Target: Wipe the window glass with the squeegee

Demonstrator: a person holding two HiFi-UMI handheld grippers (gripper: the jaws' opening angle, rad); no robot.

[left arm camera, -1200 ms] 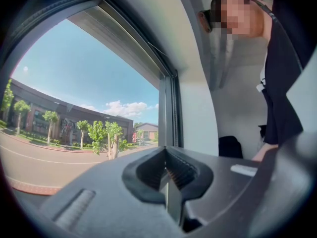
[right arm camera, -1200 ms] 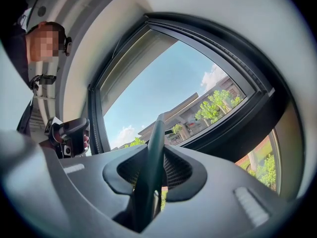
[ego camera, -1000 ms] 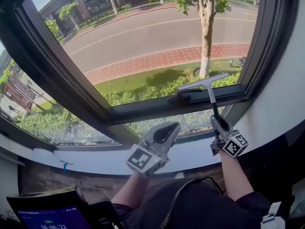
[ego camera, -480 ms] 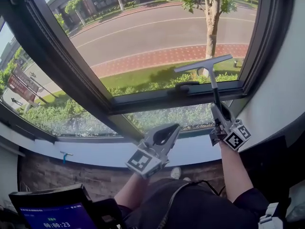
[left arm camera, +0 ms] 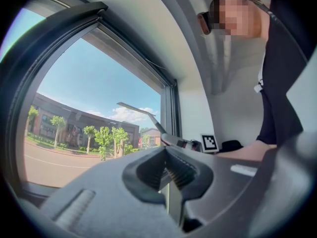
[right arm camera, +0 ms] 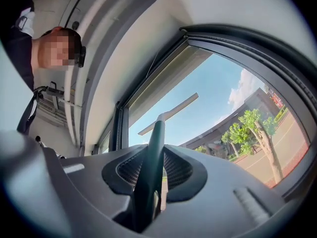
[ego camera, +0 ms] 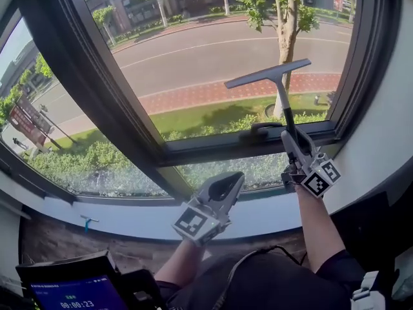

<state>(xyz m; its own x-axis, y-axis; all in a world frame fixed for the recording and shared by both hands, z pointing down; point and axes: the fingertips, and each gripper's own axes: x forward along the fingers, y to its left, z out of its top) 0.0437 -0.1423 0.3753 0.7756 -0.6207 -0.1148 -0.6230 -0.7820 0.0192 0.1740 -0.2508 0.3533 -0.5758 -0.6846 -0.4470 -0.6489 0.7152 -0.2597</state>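
Right gripper (ego camera: 289,139) clamps the squeegee (ego camera: 268,74) handle, blade up at the window glass (ego camera: 193,50) — stroke start, I judge — next: steady downward pull.

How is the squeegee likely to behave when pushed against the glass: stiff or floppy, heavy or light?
Probably stiff: the squeegee looks straight though held only at its end by the right hand-held gripper. Likely light: thin shaft, slim blade.

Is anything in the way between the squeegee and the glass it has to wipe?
Nothing visible is. The right gripper holds the squeegee in its jaws, with the blade up in front of the window glass. The dark window handle sits lower, under the blade, not between them.
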